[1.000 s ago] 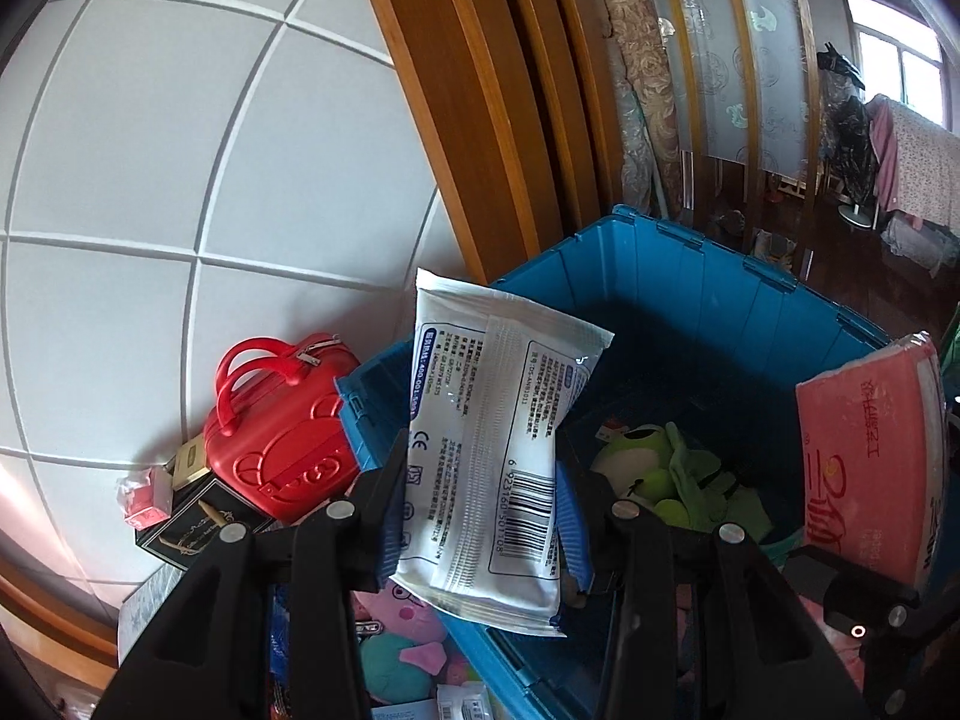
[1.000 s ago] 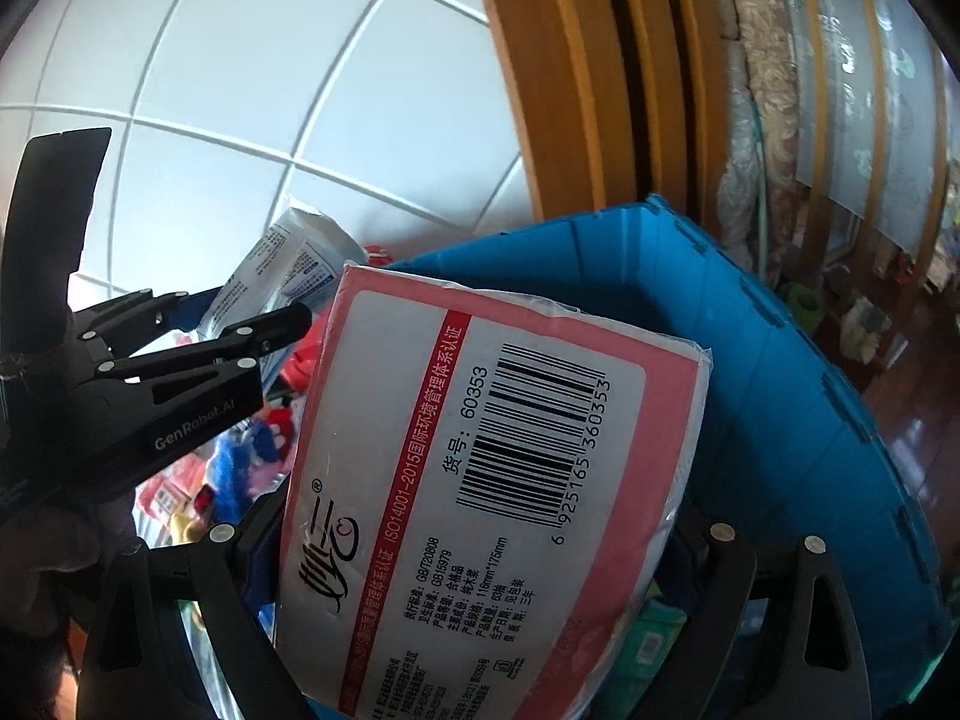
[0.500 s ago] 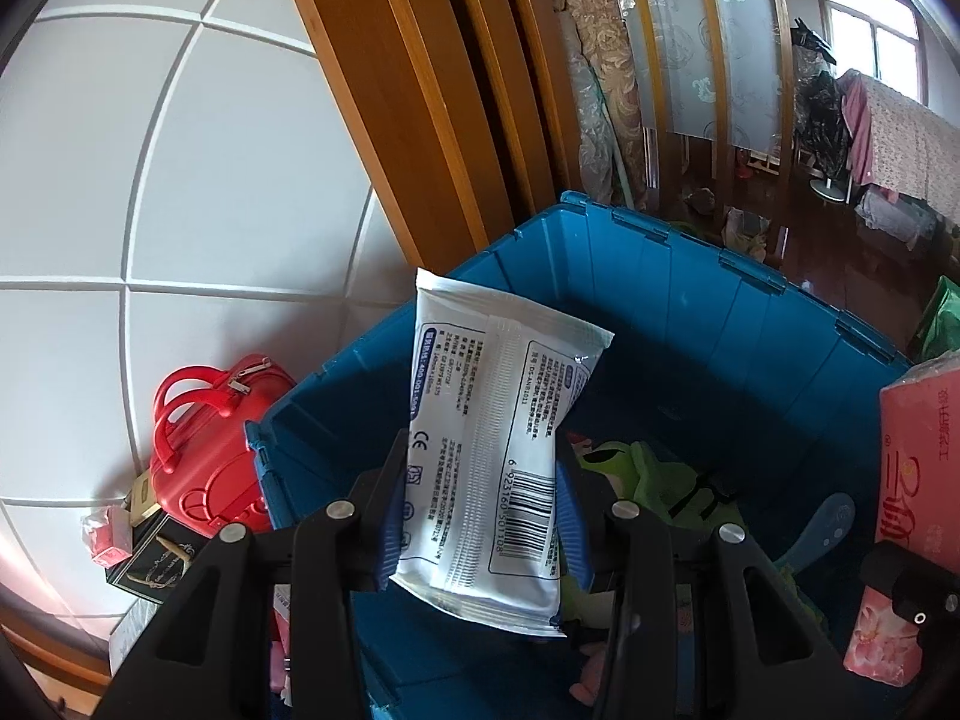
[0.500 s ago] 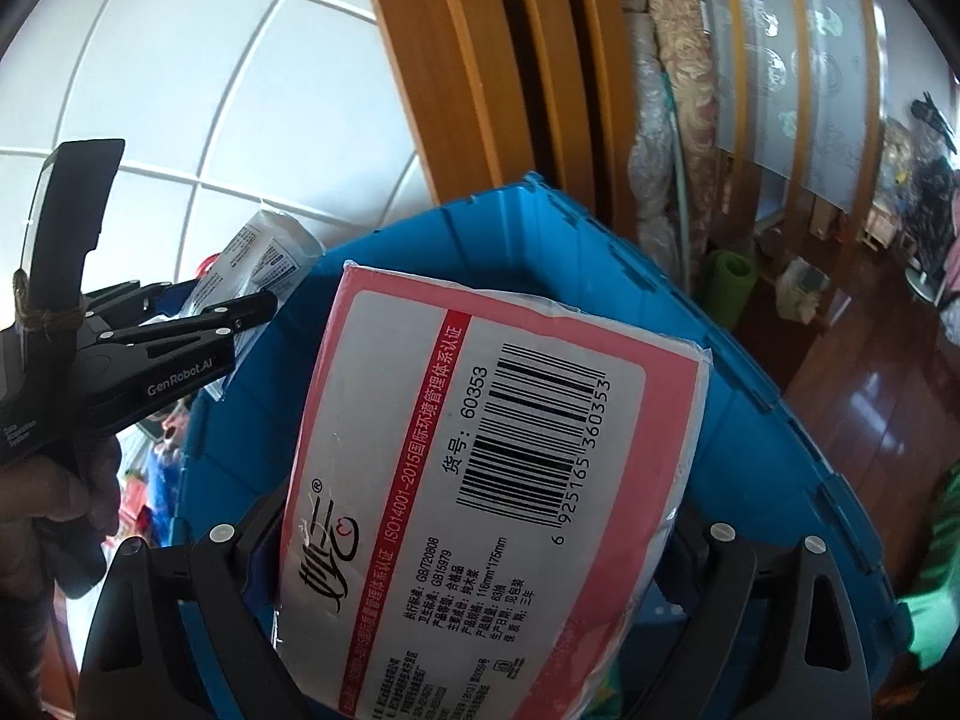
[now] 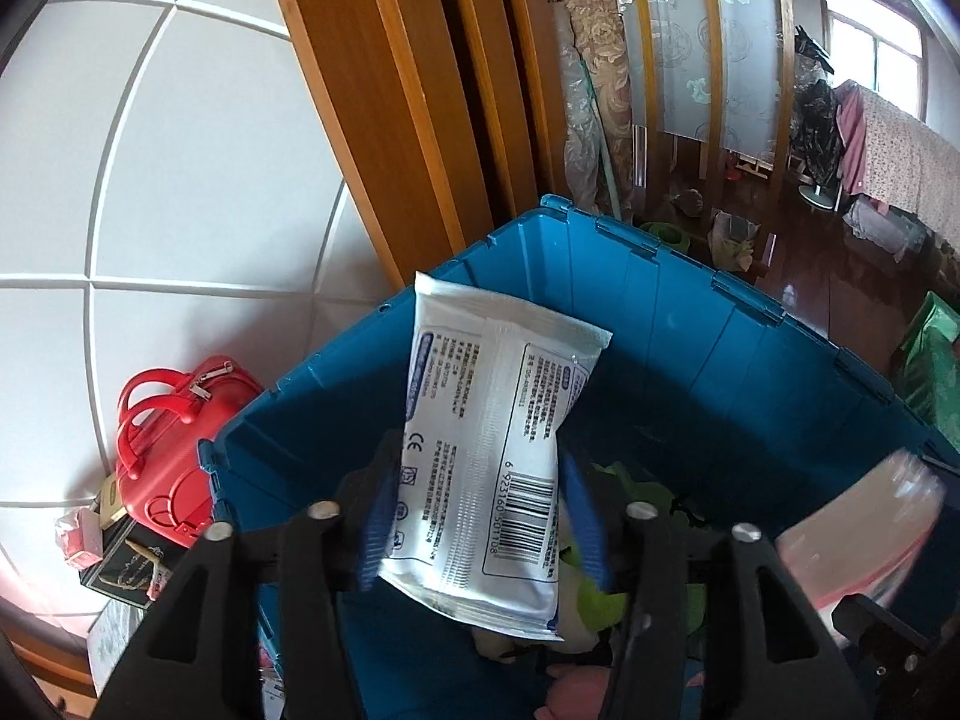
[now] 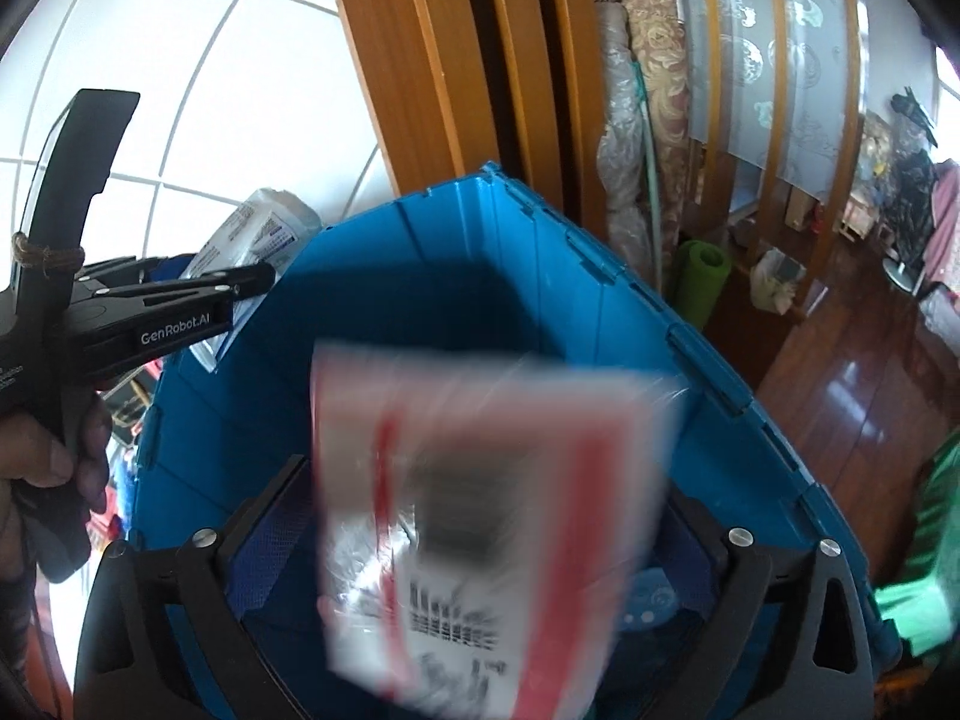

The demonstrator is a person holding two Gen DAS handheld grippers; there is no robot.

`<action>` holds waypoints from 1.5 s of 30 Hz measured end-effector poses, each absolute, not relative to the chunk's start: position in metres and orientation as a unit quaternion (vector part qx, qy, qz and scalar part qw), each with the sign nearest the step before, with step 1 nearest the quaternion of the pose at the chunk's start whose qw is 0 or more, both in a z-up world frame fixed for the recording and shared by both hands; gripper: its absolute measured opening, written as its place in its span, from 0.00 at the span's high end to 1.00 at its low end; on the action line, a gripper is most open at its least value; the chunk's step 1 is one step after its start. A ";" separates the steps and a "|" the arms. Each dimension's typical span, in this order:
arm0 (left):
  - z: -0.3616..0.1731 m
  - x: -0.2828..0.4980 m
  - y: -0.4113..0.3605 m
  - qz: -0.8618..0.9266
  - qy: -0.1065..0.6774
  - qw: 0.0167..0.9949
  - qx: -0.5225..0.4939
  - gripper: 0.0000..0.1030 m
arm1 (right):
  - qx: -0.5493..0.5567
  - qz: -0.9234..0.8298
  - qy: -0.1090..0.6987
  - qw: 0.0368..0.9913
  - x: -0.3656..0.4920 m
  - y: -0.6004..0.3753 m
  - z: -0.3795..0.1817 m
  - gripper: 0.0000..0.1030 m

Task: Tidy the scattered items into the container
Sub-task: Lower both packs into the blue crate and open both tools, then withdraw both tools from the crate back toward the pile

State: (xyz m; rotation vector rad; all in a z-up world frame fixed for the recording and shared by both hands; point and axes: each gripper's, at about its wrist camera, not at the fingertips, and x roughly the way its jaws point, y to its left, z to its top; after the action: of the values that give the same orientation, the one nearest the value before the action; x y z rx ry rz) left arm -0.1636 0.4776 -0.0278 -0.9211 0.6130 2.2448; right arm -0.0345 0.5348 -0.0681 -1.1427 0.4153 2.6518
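Observation:
My left gripper [image 5: 480,510] is shut on a white wet-wipes pack [image 5: 492,456] and holds it over the blue plastic crate [image 5: 690,324]. My right gripper [image 6: 480,534] is open over the same crate [image 6: 540,276]. A pink tissue pack [image 6: 486,516] is blurred between its spread fingers, falling free into the crate; it also shows blurred at the right of the left wrist view [image 5: 864,546]. A green frog plush [image 5: 624,576] lies in the crate. The left gripper [image 6: 240,288] with the wipes pack [image 6: 252,234] also shows in the right wrist view.
A red handbag [image 5: 174,444], a black box [image 5: 126,558] and small packets lie left of the crate against the white tiled wall. A wooden door frame [image 5: 408,120] stands behind the crate. Dark wood floor and a green bag [image 6: 924,540] are to the right.
The right gripper has opened and let go of the pink tissue pack, which is dropping into the crate. Both grippers have moved further over the crate. The left still holds the wipes.

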 end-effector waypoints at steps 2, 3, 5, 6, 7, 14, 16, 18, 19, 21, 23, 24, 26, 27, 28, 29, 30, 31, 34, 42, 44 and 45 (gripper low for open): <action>-0.023 -0.162 0.473 0.859 0.219 0.315 -0.339 0.02 | -0.387 0.904 0.140 0.114 -0.035 0.536 -0.068 0.00; -0.022 -0.161 0.473 0.859 0.220 0.315 -0.338 0.02 | -0.387 0.904 0.140 0.113 -0.035 0.536 -0.067 0.00; -0.021 -0.159 0.473 0.859 0.226 0.313 -0.335 0.02 | -0.388 0.904 0.139 0.111 -0.036 0.537 -0.067 0.00; -0.021 -0.159 0.472 0.860 0.229 0.312 -0.333 0.02 | -0.389 0.904 0.139 0.110 -0.036 0.537 -0.067 0.00; -0.021 -0.158 0.472 0.860 0.232 0.311 -0.332 0.02 | -0.389 0.904 0.139 0.108 -0.036 0.536 -0.068 0.00; -0.016 -0.157 0.466 0.859 0.233 0.312 -0.332 0.02 | -0.385 0.907 0.136 0.102 -0.034 0.528 -0.063 0.00; -0.015 -0.155 0.464 0.860 0.232 0.312 -0.331 0.02 | -0.384 0.908 0.134 0.100 -0.034 0.524 -0.062 0.00; -0.015 -0.154 0.461 0.860 0.232 0.310 -0.331 0.02 | -0.383 0.909 0.134 0.097 -0.033 0.523 -0.060 0.00; -0.015 -0.153 0.459 0.861 0.232 0.309 -0.331 0.02 | -0.383 0.909 0.134 0.096 -0.032 0.521 -0.059 0.00; -0.014 -0.151 0.454 0.862 0.230 0.307 -0.331 0.02 | -0.382 0.910 0.133 0.094 -0.032 0.518 -0.058 0.00; -0.013 -0.148 0.449 0.863 0.230 0.306 -0.330 0.02 | -0.380 0.911 0.131 0.091 -0.031 0.514 -0.056 0.00; -0.012 -0.147 0.447 0.863 0.229 0.307 -0.329 0.02 | -0.379 0.912 0.130 0.090 -0.031 0.512 -0.054 0.00; -0.010 -0.144 0.442 0.864 0.228 0.306 -0.328 0.02 | -0.378 0.913 0.128 0.087 -0.030 0.508 -0.052 0.00; -0.010 -0.142 0.439 0.864 0.228 0.306 -0.328 0.02 | -0.377 0.914 0.127 0.086 -0.030 0.505 -0.051 0.00; -0.010 -0.141 0.435 0.865 0.227 0.306 -0.328 0.02 | -0.376 0.914 0.126 0.084 -0.030 0.502 -0.050 0.00; -0.009 -0.140 0.431 0.865 0.226 0.305 -0.328 0.02 | -0.376 0.914 0.125 0.082 -0.029 0.500 -0.050 0.00; -0.009 -0.139 0.426 0.866 0.223 0.304 -0.328 0.02 | -0.376 0.915 0.123 0.080 -0.029 0.496 -0.048 0.00; -0.009 -0.138 0.421 0.867 0.221 0.302 -0.329 0.02 | -0.376 0.916 0.121 0.077 -0.029 0.492 -0.047 0.00; -0.009 -0.138 0.403 0.869 0.215 0.293 -0.335 0.02 | -0.375 0.917 0.113 0.068 -0.030 0.479 -0.043 0.00; -0.014 -0.136 0.344 0.877 0.200 0.262 -0.350 0.02 | -0.374 0.922 0.095 0.033 -0.035 0.436 -0.036 0.00; -0.014 -0.135 0.332 0.879 0.198 0.255 -0.351 0.02 | -0.375 0.922 0.090 0.023 -0.037 0.425 -0.036 0.00; -0.014 -0.134 0.326 0.880 0.197 0.253 -0.351 0.02 | -0.375 0.923 0.087 0.019 -0.038 0.418 -0.035 0.00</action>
State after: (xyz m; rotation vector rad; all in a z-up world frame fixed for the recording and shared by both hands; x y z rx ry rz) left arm -0.1342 0.3255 -0.0143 -0.9556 0.5347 2.3921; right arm -0.0380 0.4182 -0.0355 -1.1653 0.2713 2.8644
